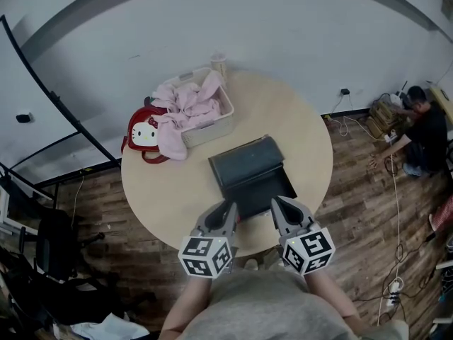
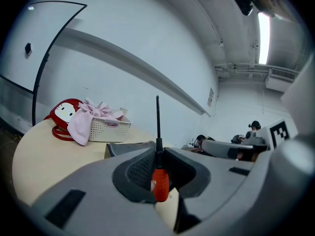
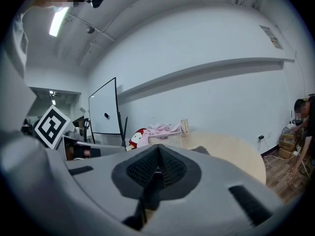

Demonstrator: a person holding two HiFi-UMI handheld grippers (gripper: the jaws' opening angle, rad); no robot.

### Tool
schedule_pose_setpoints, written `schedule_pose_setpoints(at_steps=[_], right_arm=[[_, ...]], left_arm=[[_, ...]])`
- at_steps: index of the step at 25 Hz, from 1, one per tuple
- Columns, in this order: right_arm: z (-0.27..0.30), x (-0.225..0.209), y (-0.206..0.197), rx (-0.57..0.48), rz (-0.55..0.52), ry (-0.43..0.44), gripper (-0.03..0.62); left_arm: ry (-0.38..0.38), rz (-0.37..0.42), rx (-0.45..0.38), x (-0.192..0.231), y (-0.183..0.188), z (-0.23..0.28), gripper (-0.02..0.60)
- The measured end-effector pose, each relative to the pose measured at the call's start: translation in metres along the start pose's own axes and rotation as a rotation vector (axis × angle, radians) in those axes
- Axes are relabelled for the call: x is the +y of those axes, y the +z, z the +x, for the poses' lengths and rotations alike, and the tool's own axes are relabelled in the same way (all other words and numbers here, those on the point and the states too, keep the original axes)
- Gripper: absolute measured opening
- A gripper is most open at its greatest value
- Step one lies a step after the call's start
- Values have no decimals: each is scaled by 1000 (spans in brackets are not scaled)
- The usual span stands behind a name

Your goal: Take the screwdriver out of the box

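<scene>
My left gripper (image 2: 158, 151) is shut on a screwdriver (image 2: 160, 183) with an orange-red handle. Its thin black shaft points straight up between the jaws. The dark grey box (image 1: 251, 172) lies open on the round table (image 1: 163, 190), just beyond both grippers; its edge (image 2: 125, 149) shows behind the left jaws in the left gripper view. In the head view my left gripper (image 1: 230, 207) and right gripper (image 1: 277, 202) hover side by side at the box's near edge. My right gripper (image 3: 158, 149) has its jaws together with nothing between them.
A white basket (image 1: 209, 112) heaped with pink cloth stands at the table's far side, with a red cat-face bag (image 1: 145, 133) beside it and a paper cup (image 1: 219, 64) behind. A person (image 1: 425, 129) crouches on the wooden floor at the right. A black chair (image 1: 53, 243) stands at the left.
</scene>
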State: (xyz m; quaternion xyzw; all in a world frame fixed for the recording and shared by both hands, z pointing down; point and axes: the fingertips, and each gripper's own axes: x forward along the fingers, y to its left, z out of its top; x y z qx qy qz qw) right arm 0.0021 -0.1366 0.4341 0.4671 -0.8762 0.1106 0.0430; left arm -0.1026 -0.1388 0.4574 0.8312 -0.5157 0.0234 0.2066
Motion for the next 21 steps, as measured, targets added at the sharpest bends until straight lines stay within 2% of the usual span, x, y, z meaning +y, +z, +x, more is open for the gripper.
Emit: schedule_pose_setpoints(at_steps=[21], right_arm=[[12,-6,1,6,-20,11,0]], left_arm=[[21,-15,22,5,-9,15,52]])
